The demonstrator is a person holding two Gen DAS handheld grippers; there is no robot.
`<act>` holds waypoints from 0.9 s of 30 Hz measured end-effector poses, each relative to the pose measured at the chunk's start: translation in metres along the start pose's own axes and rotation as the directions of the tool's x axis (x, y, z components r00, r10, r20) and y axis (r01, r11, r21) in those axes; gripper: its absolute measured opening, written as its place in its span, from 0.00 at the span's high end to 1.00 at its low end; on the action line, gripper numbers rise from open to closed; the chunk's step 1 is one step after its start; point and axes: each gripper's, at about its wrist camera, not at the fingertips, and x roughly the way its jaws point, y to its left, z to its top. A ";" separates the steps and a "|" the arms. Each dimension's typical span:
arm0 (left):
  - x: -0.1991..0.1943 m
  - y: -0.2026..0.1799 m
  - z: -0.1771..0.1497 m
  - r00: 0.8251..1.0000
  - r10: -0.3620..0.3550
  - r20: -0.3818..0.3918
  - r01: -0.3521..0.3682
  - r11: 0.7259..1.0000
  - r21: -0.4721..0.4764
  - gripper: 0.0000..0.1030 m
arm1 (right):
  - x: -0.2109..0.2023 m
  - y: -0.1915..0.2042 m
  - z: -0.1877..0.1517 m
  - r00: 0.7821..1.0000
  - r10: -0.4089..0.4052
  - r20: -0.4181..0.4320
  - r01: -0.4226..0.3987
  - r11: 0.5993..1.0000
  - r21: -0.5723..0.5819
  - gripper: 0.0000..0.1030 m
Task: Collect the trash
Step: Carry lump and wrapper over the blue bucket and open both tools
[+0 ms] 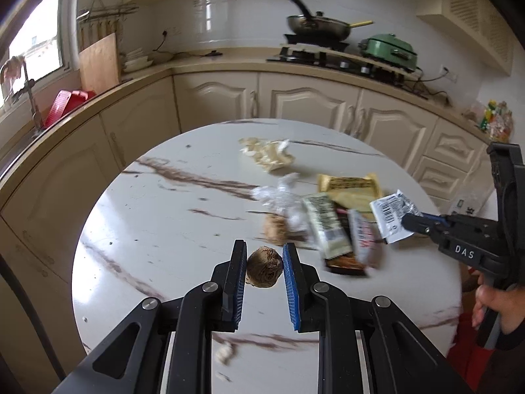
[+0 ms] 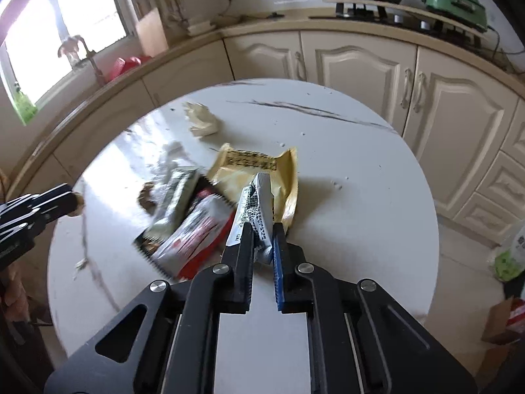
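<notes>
On the round white marble table (image 1: 147, 229) lies a heap of wrappers: a yellow packet (image 1: 349, 187), a green-white bar wrapper (image 1: 323, 223), a red-white wrapper (image 1: 362, 239), clear plastic (image 1: 282, 193) and a cream crumpled wrapper (image 1: 265, 154). My left gripper (image 1: 264, 249) is shut on a brown crumpled ball (image 1: 264, 271), held just above the tabletop. The right gripper (image 2: 262, 229) is shut on a silver-white barcode wrapper (image 2: 256, 210), which stands up over the yellow packet (image 2: 259, 170). In the left wrist view the right gripper (image 1: 408, 221) reaches in from the right with that wrapper (image 1: 390, 220).
A brown crumbly lump (image 1: 275, 228) and a small scrap (image 1: 226, 353) also lie on the table. Cream cabinets (image 1: 295, 101) curve behind it, with a wok (image 1: 318, 26) and a green pot (image 1: 390, 49) on the counter. A green-printed bag (image 2: 508, 256) and a carton (image 2: 505, 321) sit on the floor at right.
</notes>
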 end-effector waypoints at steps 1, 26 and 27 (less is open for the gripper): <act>-0.006 -0.006 -0.001 1.000 -0.002 0.002 0.002 1.000 0.007 0.82 | -0.005 0.000 -0.003 1.000 0.009 0.006 -0.009 1.000 0.004 0.90; 0.011 -0.315 -0.028 0.927 -0.318 -0.199 0.363 0.895 0.261 0.82 | -0.204 -0.172 -0.164 0.961 -0.184 0.204 0.110 0.938 0.327 0.90; 0.023 -0.326 -0.029 0.920 -0.325 -0.219 0.377 0.889 0.260 0.82 | -0.201 -0.181 -0.169 0.962 -0.192 0.195 0.117 0.933 0.341 0.90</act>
